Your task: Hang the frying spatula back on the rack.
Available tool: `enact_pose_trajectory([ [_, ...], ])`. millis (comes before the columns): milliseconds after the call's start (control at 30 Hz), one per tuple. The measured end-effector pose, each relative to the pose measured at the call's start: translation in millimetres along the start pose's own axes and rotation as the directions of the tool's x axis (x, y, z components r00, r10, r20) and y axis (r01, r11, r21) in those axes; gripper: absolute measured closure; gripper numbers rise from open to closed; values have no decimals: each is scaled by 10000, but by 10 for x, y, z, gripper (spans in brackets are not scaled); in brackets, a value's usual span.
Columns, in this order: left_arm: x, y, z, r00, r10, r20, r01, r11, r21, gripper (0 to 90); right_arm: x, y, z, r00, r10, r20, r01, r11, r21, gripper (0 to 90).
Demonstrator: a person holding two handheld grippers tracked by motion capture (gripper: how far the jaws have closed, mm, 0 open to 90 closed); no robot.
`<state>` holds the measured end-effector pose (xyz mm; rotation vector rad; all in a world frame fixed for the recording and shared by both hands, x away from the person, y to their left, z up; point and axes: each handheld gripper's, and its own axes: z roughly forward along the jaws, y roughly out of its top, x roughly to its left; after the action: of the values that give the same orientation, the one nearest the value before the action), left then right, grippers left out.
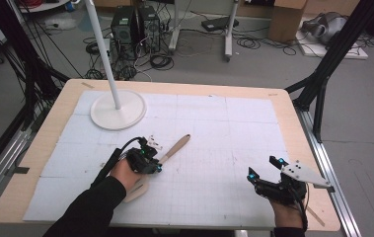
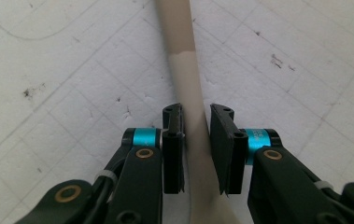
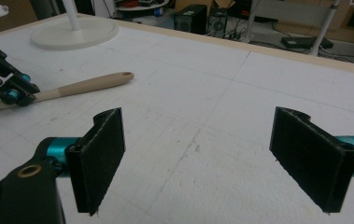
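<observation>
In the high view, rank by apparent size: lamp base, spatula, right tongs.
1. Lamp base, largest.
2. Spatula and right tongs: too close to rank, as the left tongs hide part of the spatula.

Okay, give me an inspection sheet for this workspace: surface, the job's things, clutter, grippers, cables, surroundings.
Surface: wooden table covered with a scuffed white gridded mat.
Job's things: beige spatula lying flat on the mat, its handle pointing away from the person.
Clutter: white lamp base with its pole at the far left; small white bits near the spatula.
Grippers: left gripper shut on the spatula's neck; right gripper open, with nothing between its jaws, at the near right.
Cables: black cable trailing from the left gripper; loose wires on the floor.
Surroundings: computer towers, a cardboard box, black frame legs.
</observation>
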<state>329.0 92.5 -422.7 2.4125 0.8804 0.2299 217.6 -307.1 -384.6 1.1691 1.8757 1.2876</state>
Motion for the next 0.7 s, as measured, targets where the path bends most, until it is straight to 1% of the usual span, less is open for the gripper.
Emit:
enact_pose_trajectory([
  [67, -9, 0, -2, 9999, 80, -72, -80, 10000, 32, 751, 0, -1, 1, 10000, 0, -5, 0, 10000, 5, 170],
  [100, -19, -1, -3, 9997, 184, -172, -183, 9998, 40, 753, -2, -2, 2, 10000, -7, -20, 8, 10000, 19, 170],
  [200, -28, -4, -2, 9998, 94, -156, -94, 10000, -30, 766, -1, -1, 2, 10000, -3, -30, 4, 10000, 23, 170],
  [267, -39, -7, -5, 9998, 37, -219, -39, 10000, -72, 777, 3, 0, 1, 10000, -10, -50, 10, 10000, 19, 170],
  [333, -44, -7, -10, 9996, 91, -279, -92, 9999, -54, 778, 0, -1, 2, 10000, 18, -50, -17, 10000, 8, 170],
  [400, -53, -14, -13, 9995, 20, -327, -24, 9999, -105, 778, -2, -5, 5, 10000, 47, -26, -47, 10000, 34, 170],
  [500, -27, -37, -31, 9994, -112, -324, 103, 9996, -280, 779, -6, -4, 10, 10000, -55, -20, 55, 10000, 27, 170],
  [633, 6, -55, -95, 9991, -385, -162, 374, 9972, -654, 779, -4, -5, 9, 10000, -22, -6, 22, 10000, 34, 170],
  [667, 6, -55, -95, 9991, -385, -162, 374, 9972, -654, 779, -4, -5, 9, 10000, -22, -6, 22, 10000, 34, 170],
  [700, 15, -64, -146, 9990, -415, -152, 400, 9954, -874, 779, 1, -6, 8, 10000, 14, -19, -14, 10000, 67, 170],
])
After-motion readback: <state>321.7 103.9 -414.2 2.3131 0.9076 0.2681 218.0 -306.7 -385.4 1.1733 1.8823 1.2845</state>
